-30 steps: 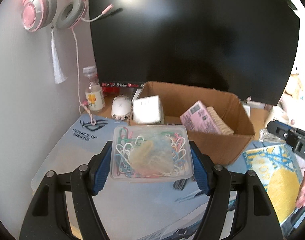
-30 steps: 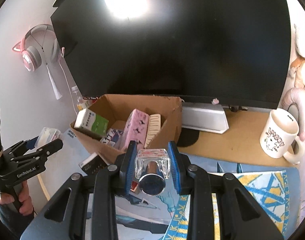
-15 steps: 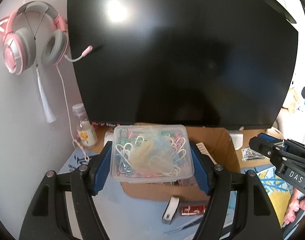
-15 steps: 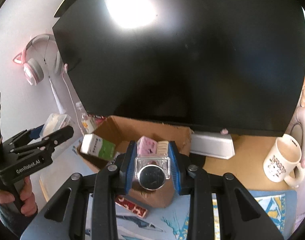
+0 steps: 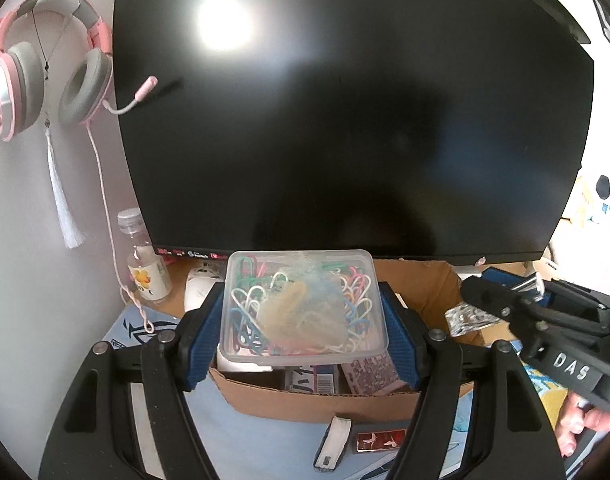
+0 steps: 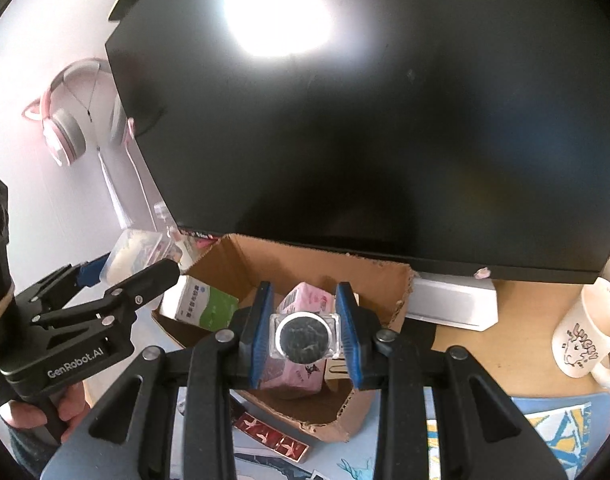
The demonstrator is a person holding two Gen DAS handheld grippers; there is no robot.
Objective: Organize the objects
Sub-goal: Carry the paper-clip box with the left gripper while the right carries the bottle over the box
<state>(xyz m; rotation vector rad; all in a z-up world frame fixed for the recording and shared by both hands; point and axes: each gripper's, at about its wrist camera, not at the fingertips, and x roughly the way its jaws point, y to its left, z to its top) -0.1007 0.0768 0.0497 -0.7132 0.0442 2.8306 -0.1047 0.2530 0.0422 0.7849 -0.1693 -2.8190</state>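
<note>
Both loads hang above the cardboard box (image 5: 421, 284), ready to drop in. The left tongs (image 5: 303, 320) clamp a clear tub of paper clips (image 5: 301, 304); the right tongs (image 6: 305, 334) clamp a glass bottle (image 6: 305, 336). Next, lower each into free space and release.

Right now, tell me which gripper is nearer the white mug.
Right. The right gripper, shut on the glass bottle above the cardboard box, has the white mug close on its right. The left gripper, holding the paperclip box, sits across the box, farther away.
</note>
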